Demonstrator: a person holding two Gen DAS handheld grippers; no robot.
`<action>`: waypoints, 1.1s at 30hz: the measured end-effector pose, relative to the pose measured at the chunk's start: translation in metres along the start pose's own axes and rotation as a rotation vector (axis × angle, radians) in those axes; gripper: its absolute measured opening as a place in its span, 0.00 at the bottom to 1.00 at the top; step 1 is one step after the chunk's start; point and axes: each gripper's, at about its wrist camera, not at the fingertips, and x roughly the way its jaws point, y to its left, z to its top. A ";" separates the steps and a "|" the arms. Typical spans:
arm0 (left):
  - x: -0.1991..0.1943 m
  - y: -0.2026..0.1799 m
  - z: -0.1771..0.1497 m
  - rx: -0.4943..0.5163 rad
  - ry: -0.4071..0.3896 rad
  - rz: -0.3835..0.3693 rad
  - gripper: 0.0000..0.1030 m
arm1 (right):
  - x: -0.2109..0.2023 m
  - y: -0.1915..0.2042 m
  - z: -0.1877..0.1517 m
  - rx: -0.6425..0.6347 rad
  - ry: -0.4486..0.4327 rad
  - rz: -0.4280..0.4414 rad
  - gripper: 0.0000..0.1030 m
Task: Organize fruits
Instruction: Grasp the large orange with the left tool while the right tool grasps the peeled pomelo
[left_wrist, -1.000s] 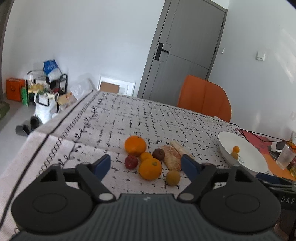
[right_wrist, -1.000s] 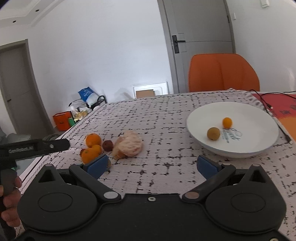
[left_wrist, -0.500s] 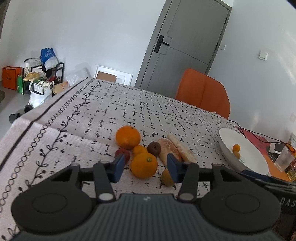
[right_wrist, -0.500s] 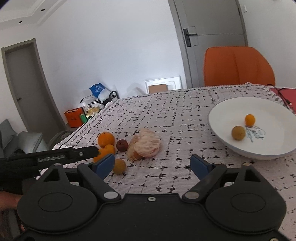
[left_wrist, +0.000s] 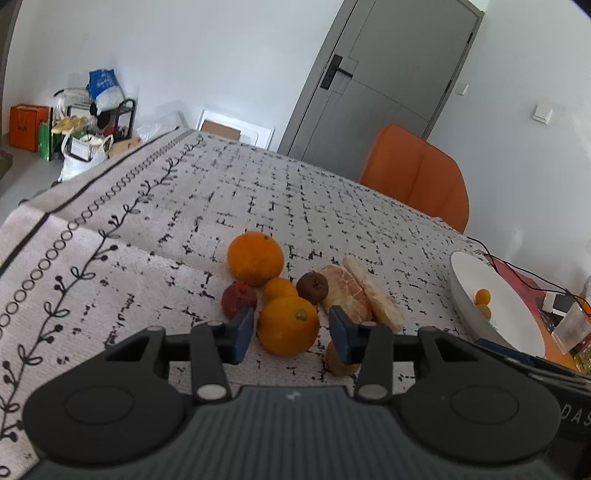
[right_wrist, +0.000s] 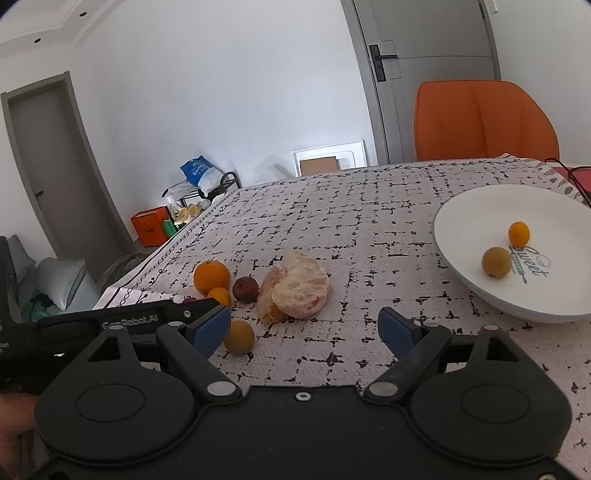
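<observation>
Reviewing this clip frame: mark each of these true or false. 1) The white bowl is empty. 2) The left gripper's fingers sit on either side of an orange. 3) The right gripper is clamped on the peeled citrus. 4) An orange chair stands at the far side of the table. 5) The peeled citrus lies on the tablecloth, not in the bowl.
1) False. The white bowl holds two small fruits, an orange one and a yellowish-brown one.
2) True. The left gripper is open with the orange between its blue pads; contact cannot be told.
3) False. The right gripper is open and holds nothing; the peeled citrus lies beyond it.
4) True. The orange chair stands there.
5) True.
</observation>
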 end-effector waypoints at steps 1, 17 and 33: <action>0.003 0.001 -0.001 -0.004 0.013 0.002 0.40 | 0.001 0.001 0.001 -0.002 0.001 0.000 0.81; -0.021 0.015 0.005 -0.003 -0.065 0.029 0.35 | 0.037 0.000 0.009 0.051 0.050 -0.014 0.70; -0.039 0.042 0.014 -0.050 -0.106 0.047 0.35 | 0.067 0.005 0.014 0.103 0.087 -0.059 0.63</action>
